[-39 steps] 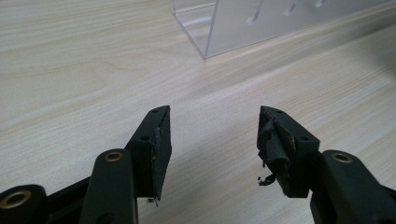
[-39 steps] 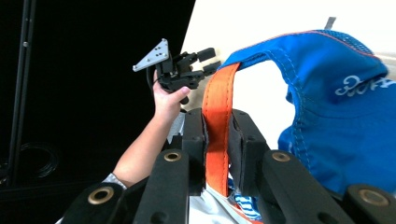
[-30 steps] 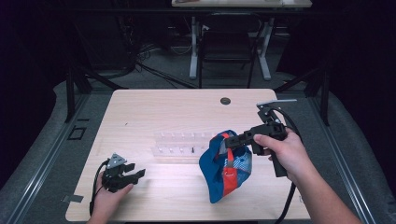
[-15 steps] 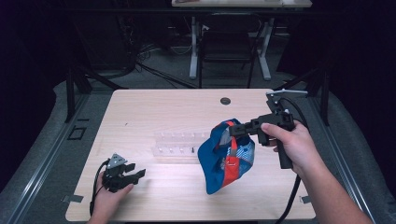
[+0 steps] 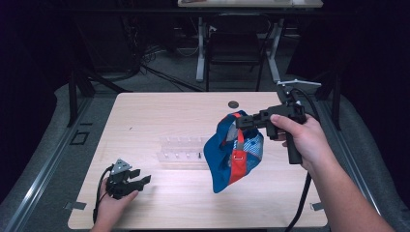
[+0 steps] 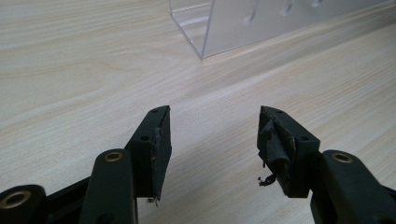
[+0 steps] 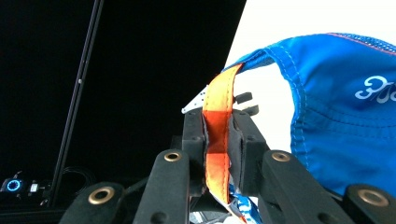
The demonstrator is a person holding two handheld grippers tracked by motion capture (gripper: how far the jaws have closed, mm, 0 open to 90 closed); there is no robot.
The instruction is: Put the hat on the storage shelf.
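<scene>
Clamped on the orange strap (image 7: 218,135), the right gripper (image 5: 243,122) holds the blue cap (image 5: 232,154) off the table (image 5: 159,111), the cap dangling below its jaws. Bare wood lies all round it, with the clear rack (image 5: 181,150) just left. Far off at the near-left corner, the left gripper (image 5: 138,181) rests with jaws apart, nothing between them. Against a second ago, cap and right gripper sit higher and farther from the person.

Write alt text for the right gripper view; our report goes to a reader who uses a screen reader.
The right claw is shut on the orange strap of a blue cap, which hangs to the right of the jaws. A dark room lies behind on the left, and a bright white area shows at the top right.
</scene>
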